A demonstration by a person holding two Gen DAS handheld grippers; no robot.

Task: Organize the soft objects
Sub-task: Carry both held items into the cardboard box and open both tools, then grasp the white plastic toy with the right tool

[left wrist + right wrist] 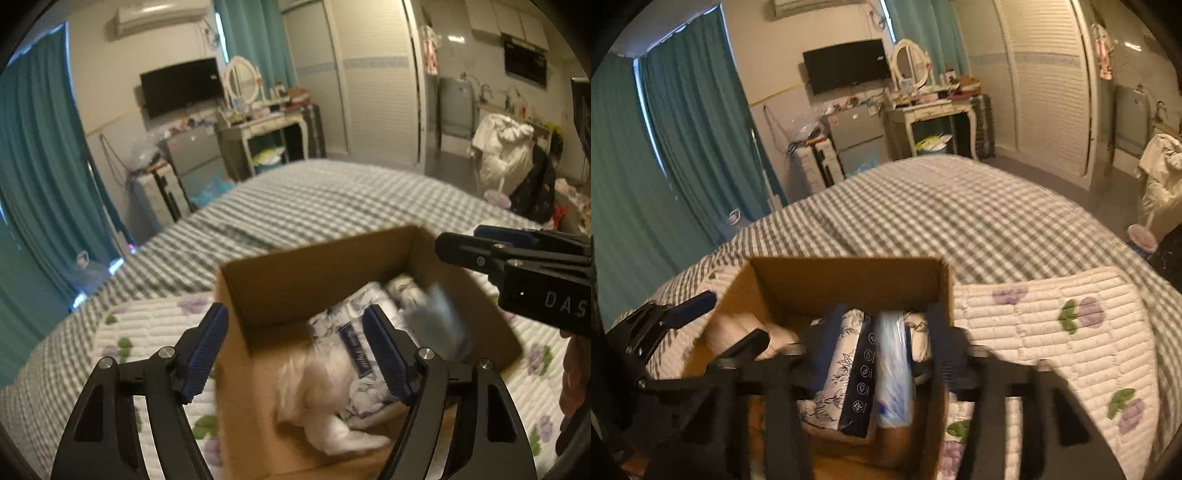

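An open box (258, 295) sits on a quilt (1052, 332) on the bed (332, 192), holding tissue packs (849, 369) and a white cloth (325, 398). The left hand-held gripper (299, 354) hangs spread, empty, over the box; the right hand-held gripper (879, 354) is likewise spread above the packs.

**Dim, warm light and motion blur**

Both fisheye views are dim with a yellowish cast. Daylight leaks past the teal curtains (698, 122). Straight lines bow toward dark vignetted corners. The cardboard box (295, 273) contents smear with motion blur, and the right gripper (882, 343) is blurred in its own view.
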